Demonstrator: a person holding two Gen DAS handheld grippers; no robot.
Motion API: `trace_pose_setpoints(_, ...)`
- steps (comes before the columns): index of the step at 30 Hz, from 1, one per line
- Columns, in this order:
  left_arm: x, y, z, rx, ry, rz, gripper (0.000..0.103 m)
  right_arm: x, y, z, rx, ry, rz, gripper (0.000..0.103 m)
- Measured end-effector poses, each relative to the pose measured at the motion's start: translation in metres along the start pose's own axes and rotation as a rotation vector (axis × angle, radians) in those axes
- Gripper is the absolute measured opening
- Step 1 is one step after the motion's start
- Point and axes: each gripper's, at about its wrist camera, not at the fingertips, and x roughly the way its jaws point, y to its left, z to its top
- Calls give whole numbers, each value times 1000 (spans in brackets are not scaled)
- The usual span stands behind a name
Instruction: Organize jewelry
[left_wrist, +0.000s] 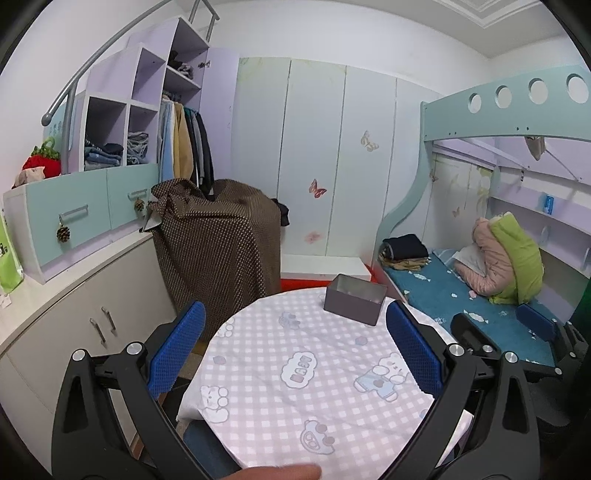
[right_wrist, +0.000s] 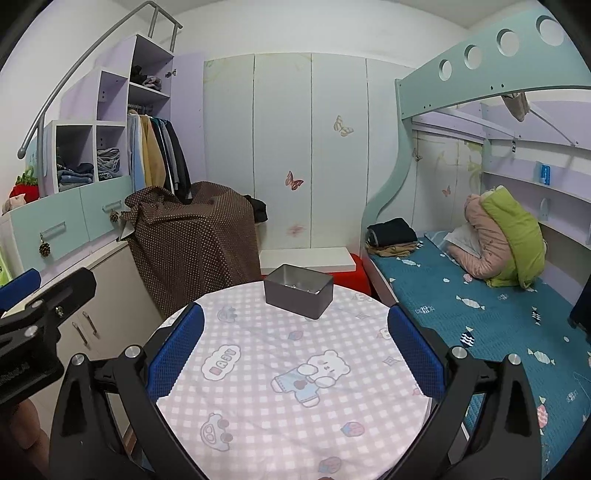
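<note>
Both claws gape wide w/ nothing held: left gripper (left_wrist: 295, 354) and right gripper (right_wrist: 295, 354) hover over round table (right_wrist: 258, 387) w/ pink checked cloth. Grey metal tin (right_wrist: 298, 295) sits at table's far edge, lid off, small shiny jewelry bits (right_wrist: 301, 287) inside

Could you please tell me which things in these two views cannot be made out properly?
- Tin box contents, right wrist view: a few pale glints inside, too small to identify.
- Box interior, left wrist view: hidden by its near wall.
- Whatever stands under the brown dotted cloth: fully covered in both views.
- Table near edge: cut off by the open right gripper; in the left view, by the open left gripper.
</note>
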Motion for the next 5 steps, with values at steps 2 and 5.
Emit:
trace_pose_setpoints(2, 1, 0, -1, -1, 5, 3, 98, 0, 0, -1, -3, -1, -3, 96)
trace_pose_setpoints(5, 1, 0, -2, 0, 2, 8, 98, 0, 0, 0, -2, 1, -1, 96)
